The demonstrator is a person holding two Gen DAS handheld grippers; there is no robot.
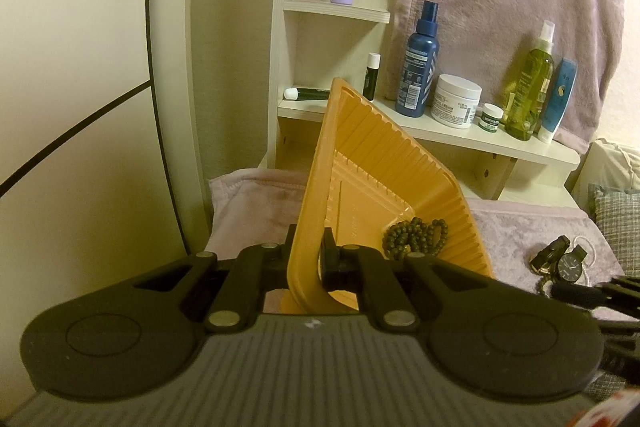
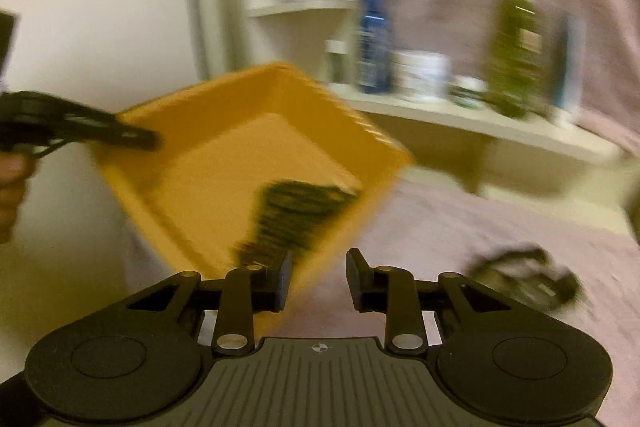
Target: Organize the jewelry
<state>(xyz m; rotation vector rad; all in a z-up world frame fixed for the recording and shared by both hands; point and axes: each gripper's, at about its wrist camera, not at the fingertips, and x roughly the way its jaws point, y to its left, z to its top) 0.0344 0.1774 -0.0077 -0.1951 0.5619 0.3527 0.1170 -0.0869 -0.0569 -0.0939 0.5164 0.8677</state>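
An orange plastic tray (image 1: 384, 163), rectangular with ribbed walls and a flat embossed floor, is raised off the surface and tilted steeply, one corner uppermost. A strand of dark round beads (image 1: 416, 233) lies bunched in the lowest part of the tray, against the wall; the right wrist view shows it only as a dark smear (image 2: 296, 215). On the mauve cloth beside the tray, apart from it, rests a wristwatch (image 1: 570, 267) with a dark dial, lying among other dark pieces (image 1: 550, 253) and a pale cord; these are too small to identify.
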